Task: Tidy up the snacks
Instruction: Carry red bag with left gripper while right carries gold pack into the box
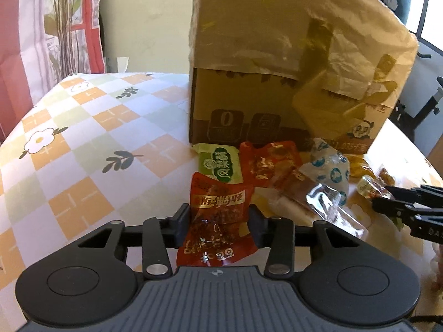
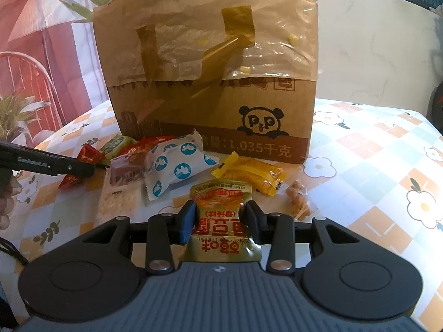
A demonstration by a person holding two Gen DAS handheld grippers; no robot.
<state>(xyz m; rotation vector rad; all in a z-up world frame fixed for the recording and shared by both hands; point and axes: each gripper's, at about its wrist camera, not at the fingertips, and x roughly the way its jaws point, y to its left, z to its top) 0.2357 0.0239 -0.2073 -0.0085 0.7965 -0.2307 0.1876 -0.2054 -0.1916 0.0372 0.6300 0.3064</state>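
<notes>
The left gripper (image 1: 218, 221) has its jaws pinching a red packet (image 1: 218, 221); the right gripper (image 2: 220, 222) has its jaws pinching a gold packet (image 2: 221, 221). Both packets sit low over the table (image 1: 83, 144). Just beyond lie more snacks: a green packet (image 1: 220, 163), a white blue-spotted pack (image 2: 174, 166), yellow biscuits (image 2: 254, 175). Behind them stands a cardboard box (image 2: 210, 83) lined with a plastic bag.

My left claw (image 1: 218, 221): black arms, round black bumps each side, grey ribbed top, shiny silver screws. My right claw (image 2: 218, 221): same look, blue pad on one finger (image 2: 185, 228).
</notes>
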